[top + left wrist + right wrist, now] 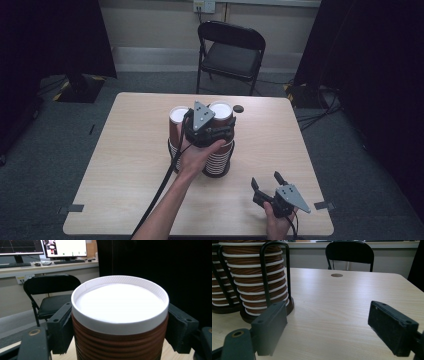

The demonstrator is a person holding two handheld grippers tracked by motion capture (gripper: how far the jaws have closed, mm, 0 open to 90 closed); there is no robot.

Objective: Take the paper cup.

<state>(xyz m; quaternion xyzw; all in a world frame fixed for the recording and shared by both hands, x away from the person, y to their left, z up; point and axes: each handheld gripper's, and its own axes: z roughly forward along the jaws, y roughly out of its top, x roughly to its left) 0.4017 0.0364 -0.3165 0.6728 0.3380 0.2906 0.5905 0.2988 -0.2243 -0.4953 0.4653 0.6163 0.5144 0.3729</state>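
Standing upright at the table's centre, the brown ribbed paper cup with a white rim (120, 315) is clamped at 9 and 3 o'clock by the left gripper (209, 131), atop the right-hand stack in the black wire rack (275, 270). The right gripper (267, 186), jaws spread and empty, is rested well apart at 5 o'clock.

From my station I see a black folding chair (230, 50) at twelve o'clock behind the light wood tabletop (125, 165). A small dark round mark (238, 108) sits near the tabletop's far edge. Grey carpet (55, 145) surrounds it, with black curtains (50, 35) at ten and two o'clock. In the left gripper view, monitors (63, 247) and a keyboard (70, 261) rest on a desk behind the chair.
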